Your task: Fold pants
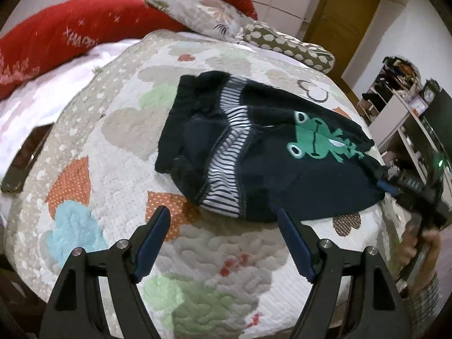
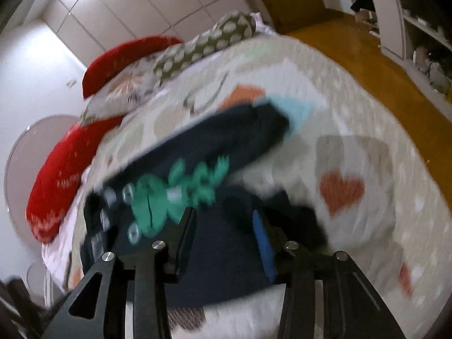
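Small dark navy pants (image 1: 262, 152) with a green frog patch (image 1: 319, 138) and a striped lining lie folded over on the quilted bed cover (image 1: 113, 147). My left gripper (image 1: 223, 217) is open and empty, just in front of the pants' near edge. My right gripper (image 1: 395, 186) shows at the pants' right end in the left wrist view, with its blue pads at the cloth. In the blurred right wrist view the right gripper (image 2: 223, 223) has its fingers apart, with the pants (image 2: 214, 147) lying between and under them. I cannot tell whether it pinches cloth.
Red pillows (image 1: 56, 39) and patterned pillows (image 1: 203, 11) lie at the head of the bed. A dark phone-like object (image 1: 25, 161) lies at the left on the sheet. Shelves (image 1: 401, 104) and a yellow floor (image 2: 367, 56) are on the right past the bed edge.
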Demonstrator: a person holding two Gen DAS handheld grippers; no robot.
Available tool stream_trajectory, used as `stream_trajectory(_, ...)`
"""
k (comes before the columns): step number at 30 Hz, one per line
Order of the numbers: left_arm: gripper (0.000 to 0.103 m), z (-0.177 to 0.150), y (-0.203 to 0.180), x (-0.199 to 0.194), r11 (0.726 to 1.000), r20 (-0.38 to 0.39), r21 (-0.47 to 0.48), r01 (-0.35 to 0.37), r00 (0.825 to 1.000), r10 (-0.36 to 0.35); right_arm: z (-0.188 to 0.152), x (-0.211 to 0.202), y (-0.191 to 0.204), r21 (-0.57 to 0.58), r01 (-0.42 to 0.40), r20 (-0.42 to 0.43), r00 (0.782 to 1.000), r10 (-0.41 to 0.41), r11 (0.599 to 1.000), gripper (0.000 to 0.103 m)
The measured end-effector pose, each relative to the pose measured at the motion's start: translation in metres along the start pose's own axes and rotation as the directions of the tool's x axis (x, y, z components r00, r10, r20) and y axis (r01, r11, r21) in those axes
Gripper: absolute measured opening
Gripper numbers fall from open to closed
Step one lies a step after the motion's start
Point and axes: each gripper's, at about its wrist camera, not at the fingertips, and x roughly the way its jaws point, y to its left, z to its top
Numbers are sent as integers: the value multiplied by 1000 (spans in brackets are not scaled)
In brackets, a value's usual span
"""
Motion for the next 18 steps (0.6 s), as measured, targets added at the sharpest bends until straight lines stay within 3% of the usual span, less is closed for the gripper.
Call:
stream_trajectory(4, 78, -3, -12, -14, 1000, 15, 19, -10, 1000, 9, -40, -5, -19, 9, 25, -5, 1000, -25, 1000, 45)
stream_trajectory(7, 78, -5, -22, -22, 1000, 21, 26, -5, 1000, 5, -59, -23, -24, 1, 29, 53, 998, -29, 1000, 46)
stream_trajectory(9, 78, -6, -31, -29, 999, 31, 41, 0, 1000, -1, -68, -33, -23, -21, 65, 78, 995, -64, 998, 54)
stream_trajectory(11, 78, -8, -41, -39, 998, 45, 64, 5, 999, -8, -80, -42, -23, -28, 68, 99, 993, -65, 997, 55)
stream_trajectory(18, 80, -11, -63, -76, 994, 108, 106, -6, 994, -6, -105, -42, -30, -24, 83, 81, 993, -81, 996, 58)
